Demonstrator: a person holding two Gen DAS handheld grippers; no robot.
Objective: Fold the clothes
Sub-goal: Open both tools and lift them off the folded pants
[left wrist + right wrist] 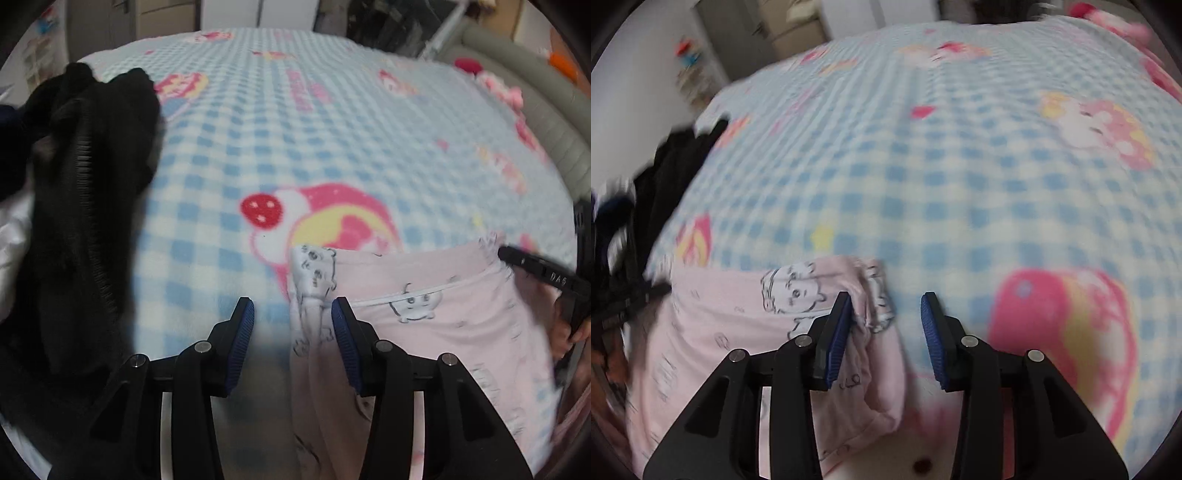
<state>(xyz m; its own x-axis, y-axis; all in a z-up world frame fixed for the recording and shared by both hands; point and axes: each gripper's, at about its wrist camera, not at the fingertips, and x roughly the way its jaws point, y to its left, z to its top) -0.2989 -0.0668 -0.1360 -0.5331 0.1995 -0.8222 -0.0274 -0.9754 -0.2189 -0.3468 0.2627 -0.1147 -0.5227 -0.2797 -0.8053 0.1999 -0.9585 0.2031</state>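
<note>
- In the left wrist view, a heap of black clothing with a ribbed edge (92,192) lay along the left side of the frame, resting on a fleece blanket in blue-and-white checks with pink cartoon prints (280,122).
- At bottom centre, the left gripper (293,314) had its jaws parted. The white-printed edge of a pale pink garment with grey cartoon animal drawings (424,325) lay in the gap, beside the right pad, but the pads did not press it.
- The pink garment spread across the lower right of that frame, flat on the blanket.
- At the right edge, the tip of the other black gripper touched the garment's far corner.
- In the right wrist view, dark clothes (646,206) sat blurred at the left edge.
- The pink garment (738,332) filled the lower left, its bunched corner against the left pad.
- The right gripper (886,306) stood at bottom centre, jaws apart and not clamping the cloth.
- The checked blanket (960,166) filled the rest, to the right.
</note>
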